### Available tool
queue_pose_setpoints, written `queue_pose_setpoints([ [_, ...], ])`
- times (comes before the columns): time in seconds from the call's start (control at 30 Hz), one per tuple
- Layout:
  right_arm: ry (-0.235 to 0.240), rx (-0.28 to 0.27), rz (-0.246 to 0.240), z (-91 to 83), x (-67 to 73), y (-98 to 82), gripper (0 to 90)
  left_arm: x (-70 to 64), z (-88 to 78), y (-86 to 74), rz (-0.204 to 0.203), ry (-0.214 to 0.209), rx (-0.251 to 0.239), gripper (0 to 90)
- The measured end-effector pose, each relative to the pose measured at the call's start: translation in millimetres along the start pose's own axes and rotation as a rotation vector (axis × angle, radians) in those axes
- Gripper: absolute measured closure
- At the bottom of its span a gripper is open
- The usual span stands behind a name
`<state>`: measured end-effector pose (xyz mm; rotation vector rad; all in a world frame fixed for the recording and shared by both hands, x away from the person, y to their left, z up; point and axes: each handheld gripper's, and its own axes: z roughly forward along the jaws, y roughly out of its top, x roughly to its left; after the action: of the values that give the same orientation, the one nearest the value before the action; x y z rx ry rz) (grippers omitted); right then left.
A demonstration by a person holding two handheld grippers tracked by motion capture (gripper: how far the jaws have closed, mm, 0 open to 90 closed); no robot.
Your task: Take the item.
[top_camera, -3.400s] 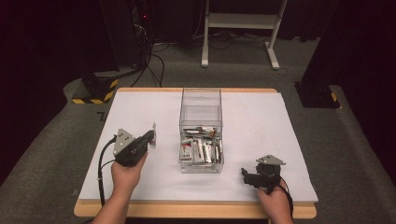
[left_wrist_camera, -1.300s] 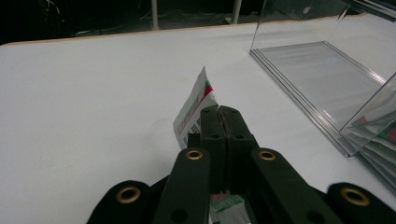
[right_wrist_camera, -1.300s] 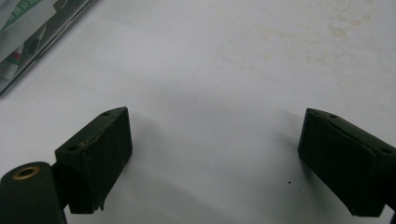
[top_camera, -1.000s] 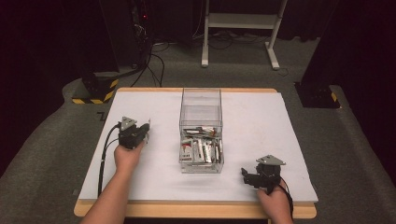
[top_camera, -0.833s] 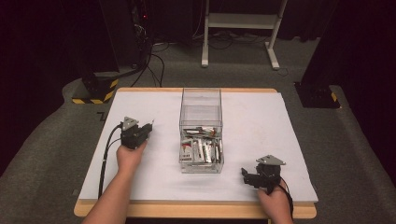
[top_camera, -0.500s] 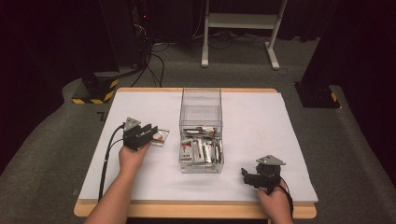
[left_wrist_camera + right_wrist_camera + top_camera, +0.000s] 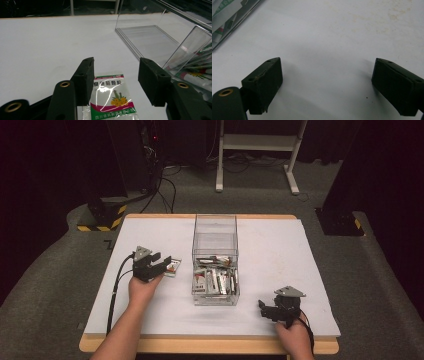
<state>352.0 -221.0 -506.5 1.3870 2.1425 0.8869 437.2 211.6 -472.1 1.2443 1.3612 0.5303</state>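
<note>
On bench [image 7: 280, 250], left of clear box [image 7: 215, 257]: packet [image 7: 112, 100] just let go by left tongs [image 7: 116, 77], jaws opening wide, packet lying loose between. Right tongs [image 7: 325, 82] wide open, nothing held. Next, likely: another packet fetched from box.

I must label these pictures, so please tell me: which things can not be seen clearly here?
- Sachet: left gripper view, its lower end is cut off by the bottom edge; small print unreadable.
- Packets in the clear box: high view, overlapping and too small to count.
- Right gripper: high view, jaws too small to judge; the right gripper view shows them wide apart over bare table.
</note>
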Motion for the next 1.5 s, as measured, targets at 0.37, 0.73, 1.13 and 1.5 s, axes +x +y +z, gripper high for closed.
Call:
queue_pose_setpoints([
  [0.37,-0.001,0.0,0.0,0.1,0.0,0.1,9.6,-8.4,-10.9,-0.7,0.026,0.007,0.041,39.9],
  [0.73,-0.001,0.0,0.0,0.1,0.1,0.1,9.6,-14.5,-30.5,-3.8,0.023,-0.006,0.045,38.8],
  [1.13,-0.001,0.0,0.001,0.1,0.2,0.0,9.6,-4.7,-52.1,-25.2,0.038,-0.001,0.114,37.8],
  [1.5,-0.001,0.001,0.004,0.0,0.5,-0.1,9.6,7.2,-79.6,-53.5,0.094,0.013,0.211,35.9],
])
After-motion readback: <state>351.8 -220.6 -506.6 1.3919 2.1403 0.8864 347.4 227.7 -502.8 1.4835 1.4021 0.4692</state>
